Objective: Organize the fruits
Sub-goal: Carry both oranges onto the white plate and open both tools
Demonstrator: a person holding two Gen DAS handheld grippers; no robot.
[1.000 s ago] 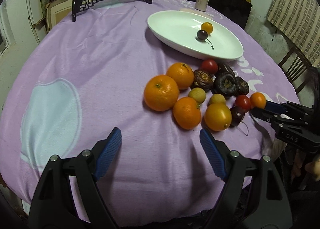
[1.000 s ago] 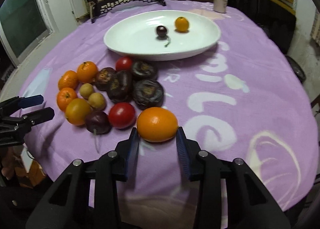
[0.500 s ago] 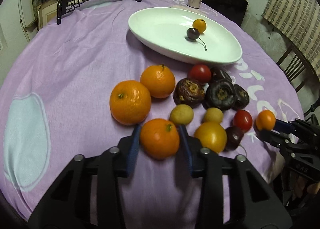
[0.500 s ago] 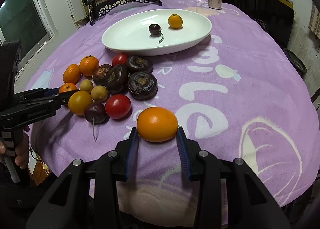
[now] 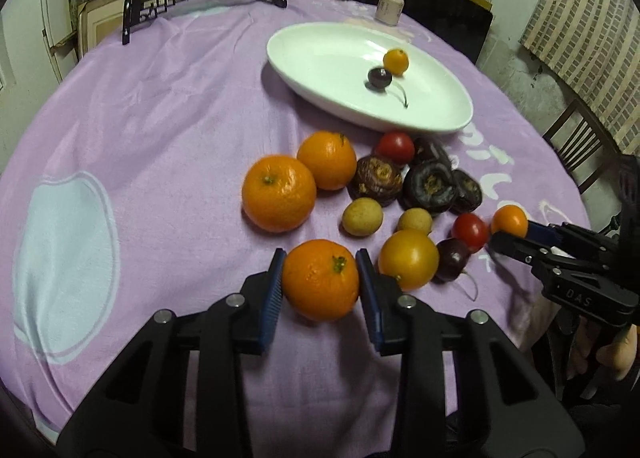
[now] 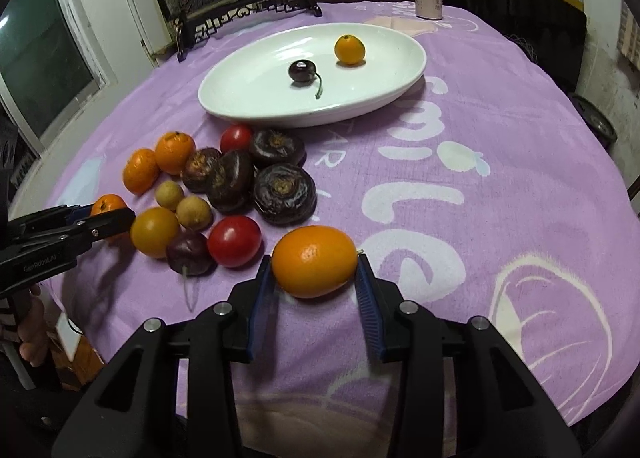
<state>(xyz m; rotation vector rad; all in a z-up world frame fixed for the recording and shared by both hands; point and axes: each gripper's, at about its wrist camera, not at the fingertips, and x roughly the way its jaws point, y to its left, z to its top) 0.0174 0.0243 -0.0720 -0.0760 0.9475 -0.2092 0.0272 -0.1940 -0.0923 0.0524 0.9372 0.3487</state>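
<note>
Our left claw [image 5: 320,278] clamps a mandarin [image 5: 322,280] at lower centre; our right claw [image 6: 314,270] clamps a kumquat [image 6: 315,266] (both probably bound for the plate [image 6: 248,106]).

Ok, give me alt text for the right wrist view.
The right gripper clamps an oval orange fruit over a purple tablecloth. Beyond lie loose fruits and a white oval dish holding a cherry and a small orange fruit.
</note>
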